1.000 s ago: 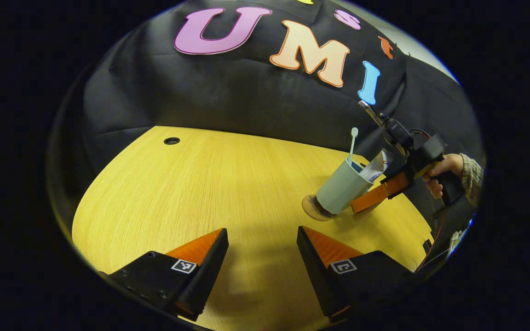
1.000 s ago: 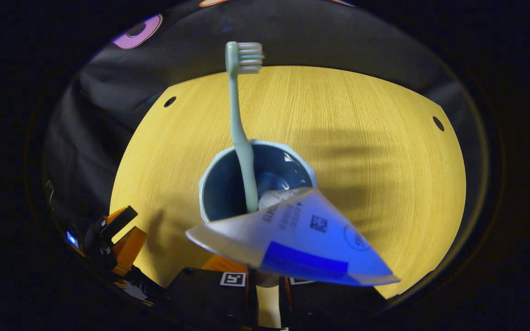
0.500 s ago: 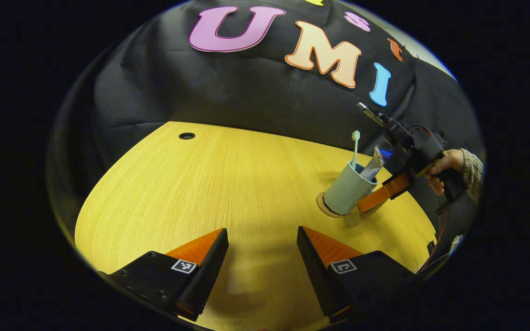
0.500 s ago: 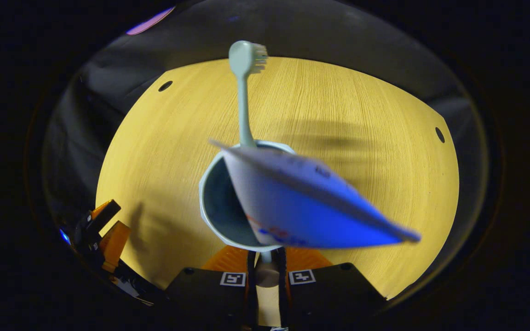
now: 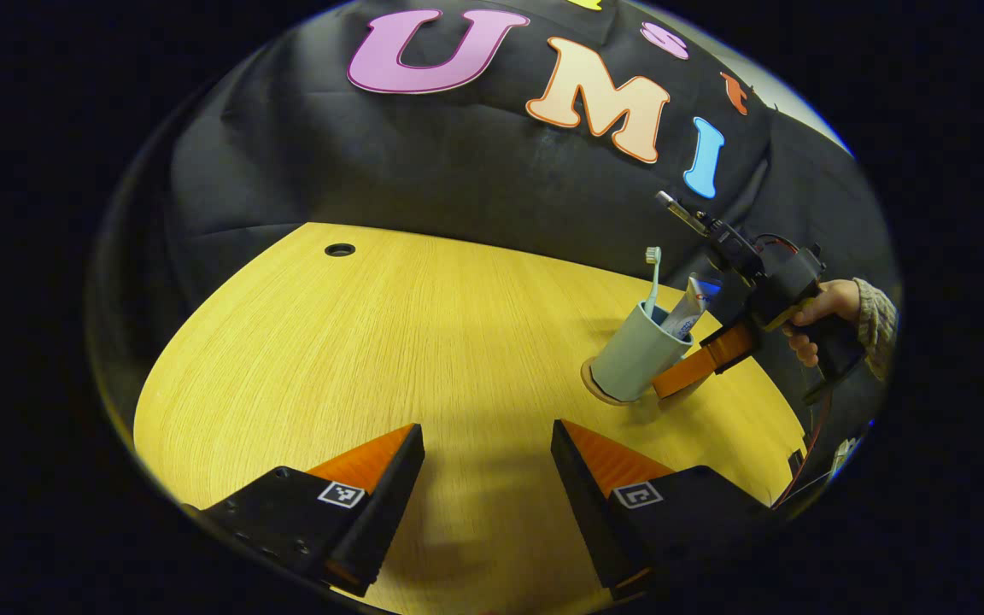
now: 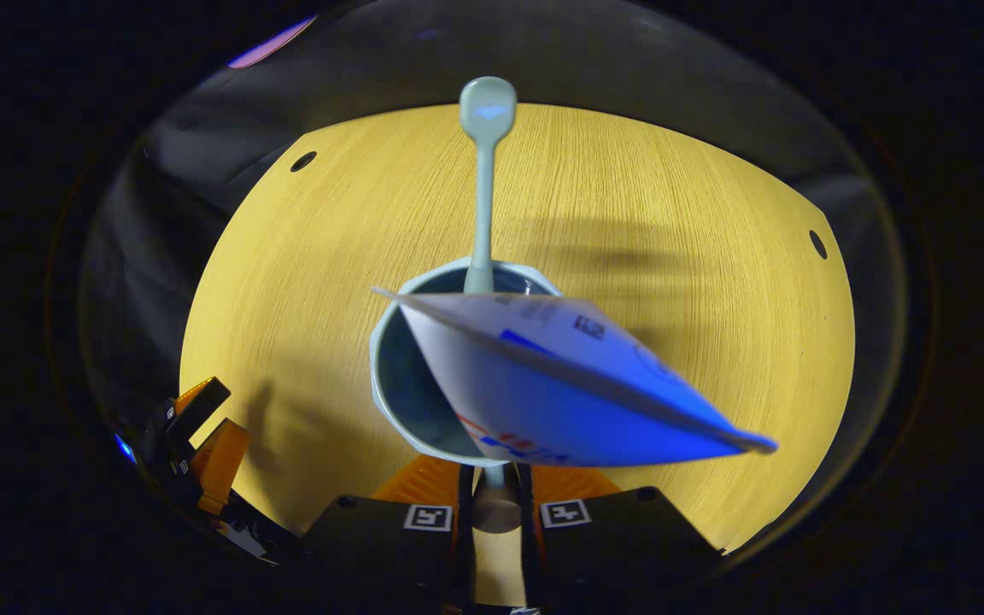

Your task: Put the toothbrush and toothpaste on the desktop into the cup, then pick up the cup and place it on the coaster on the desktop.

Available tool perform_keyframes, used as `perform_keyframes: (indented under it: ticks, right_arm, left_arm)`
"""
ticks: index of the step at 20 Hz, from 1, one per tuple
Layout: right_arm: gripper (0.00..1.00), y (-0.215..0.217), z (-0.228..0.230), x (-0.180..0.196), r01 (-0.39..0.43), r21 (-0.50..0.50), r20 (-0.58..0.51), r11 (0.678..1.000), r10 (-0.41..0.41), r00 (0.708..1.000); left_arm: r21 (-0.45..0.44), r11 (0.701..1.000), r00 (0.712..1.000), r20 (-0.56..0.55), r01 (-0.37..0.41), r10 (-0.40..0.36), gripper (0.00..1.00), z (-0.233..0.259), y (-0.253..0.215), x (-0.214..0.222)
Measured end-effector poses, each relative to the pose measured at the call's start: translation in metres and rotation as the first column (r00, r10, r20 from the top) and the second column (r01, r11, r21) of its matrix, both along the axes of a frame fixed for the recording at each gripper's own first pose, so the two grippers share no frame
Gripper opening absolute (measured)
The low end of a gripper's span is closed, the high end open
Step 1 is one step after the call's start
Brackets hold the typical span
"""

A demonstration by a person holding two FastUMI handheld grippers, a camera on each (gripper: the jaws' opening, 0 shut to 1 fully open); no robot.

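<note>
I count: one cup (image 5: 635, 363), one toothbrush (image 5: 653, 278), one toothpaste tube (image 6: 560, 384), one coaster (image 5: 594, 389). Two grippers: left gripper (image 5: 485, 465), right gripper (image 5: 671, 384). One hand (image 5: 817, 320) on far gripper. Two round holes in desk (image 6: 372, 256) seen from right gripper view.

Recording booth – black cloth wall (image 5: 424, 171), bare wooden desk (image 5: 389, 342)

The pale green cup (image 5: 635, 365) stands on the round brown coaster (image 5: 596, 389), apparently slightly tilted, holding the upright toothbrush (image 5: 653, 278) and white-blue toothpaste (image 5: 685, 309).
</note>
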State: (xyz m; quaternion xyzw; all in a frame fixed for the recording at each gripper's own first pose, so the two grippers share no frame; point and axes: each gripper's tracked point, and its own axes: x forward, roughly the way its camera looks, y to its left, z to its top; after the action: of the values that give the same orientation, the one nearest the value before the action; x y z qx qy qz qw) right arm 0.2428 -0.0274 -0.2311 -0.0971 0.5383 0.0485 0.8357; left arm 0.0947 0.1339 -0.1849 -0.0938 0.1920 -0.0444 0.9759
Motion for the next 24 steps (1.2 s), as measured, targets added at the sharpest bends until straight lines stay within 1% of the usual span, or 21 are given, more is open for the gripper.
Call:
perform_keyframes:
  ticks: [2,3,4,5,6,7,8,9,11,14,15,16,17,18,19,20,21,24]
  right_arm:
    - [0.27,0.002,0.004,0.001,0.006,0.010,0.013,1.000,-0.007,1.000]
    - [0.24,0.004,0.007,0.003,0.007,0.023,0.023,1.000,-0.007,1.000]
    - [0.30,0.006,0.009,0.005,0.007,0.035,0.034,0.999,-0.008,0.999]
    - [0.33,0.009,0.012,0.004,0.004,0.039,0.035,0.999,-0.006,0.999]
    - [0.35,0.009,0.014,0.004,0.001,0.037,0.045,0.999,-0.003,0.999]
    - [0.31,0.008,0.017,0.004,0.000,0.034,0.060,0.999,-0.002,0.998]
    - [0.36,0.008,0.019,0.004,0.000,0.030,0.073,1.000,-0.002,0.997]
    - [0.44,0.004,0.022,0.005,-0.001,0.026,0.090,1.000,-0.002,0.996]
    - [0.54,0.005,0.027,0.006,-0.007,0.037,0.120,0.999,0.003,0.993]
    - [1.00,0.007,0.036,0.003,-0.010,0.071,0.165,0.997,-0.001,0.986]
    - [1.00,0.007,0.037,0.001,-0.011,0.081,0.179,0.997,-0.003,0.984]
    - [0.95,0.006,0.038,-0.003,-0.011,0.092,0.192,0.996,-0.007,0.981]
    - [0.95,0.006,0.040,-0.006,-0.009,0.105,0.208,0.994,-0.014,0.978]
    - [1.00,0.004,0.043,-0.008,-0.004,0.116,0.228,0.993,-0.023,0.973]
    - [1.00,0.002,0.049,-0.010,-0.001,0.124,0.253,0.992,-0.031,0.967]
    - [0.96,-0.002,0.055,-0.011,0.000,0.130,0.282,0.992,-0.037,0.959]
    - [0.99,-0.005,0.060,-0.014,0.001,0.136,0.304,0.991,-0.043,0.952]
    - [1.00,-0.018,0.078,-0.023,0.006,0.162,0.360,0.987,-0.065,0.931]
  left_arm:
    - [-0.001,1.000,1.000,0.002,-0.001,0.001,0.89,0.000,0.000,0.000]
    - [-0.003,1.000,1.000,0.002,-0.001,0.001,0.89,-0.001,-0.001,-0.001]
    - [-0.008,1.000,1.000,0.002,-0.002,0.002,0.89,-0.001,-0.002,-0.001]
    - [-0.014,1.000,1.000,0.000,-0.002,0.002,0.89,0.000,-0.002,-0.001]
    - [-0.017,1.000,1.000,-0.002,-0.001,0.001,0.89,0.000,-0.004,-0.001]
    - [-0.018,1.000,1.000,-0.002,-0.001,0.001,0.89,0.001,-0.004,-0.001]
    - [-0.016,1.000,1.000,-0.001,-0.002,0.002,0.89,-0.001,-0.005,-0.001]
    - [-0.014,1.000,1.000,0.004,-0.001,0.001,0.89,0.001,-0.005,-0.002]
    - [-0.008,1.000,1.000,0.010,0.004,-0.004,0.89,0.005,-0.007,-0.003]
    - [0.004,1.000,1.000,0.021,0.019,-0.019,0.89,0.009,-0.014,-0.004]
    - [0.011,1.000,0.999,0.026,0.023,-0.023,0.89,0.012,-0.016,-0.005]
    - [0.019,0.999,0.999,0.030,0.026,-0.026,0.89,0.014,-0.018,-0.007]
    - [0.024,0.999,0.999,0.036,0.028,-0.029,0.89,0.017,-0.020,-0.006]
    - [0.029,0.999,0.999,0.040,0.032,-0.033,0.89,0.020,-0.022,-0.006]
    - [0.035,0.999,0.999,0.042,0.033,-0.035,0.89,0.022,-0.024,-0.005]
    - [0.042,0.999,0.998,0.045,0.033,-0.035,0.89,0.024,-0.027,-0.006]
    - [0.052,0.998,0.998,0.054,0.032,-0.035,0.89,0.029,-0.029,-0.005]
    - [0.090,0.996,0.997,0.074,0.020,-0.026,0.89,0.041,-0.038,-0.003]
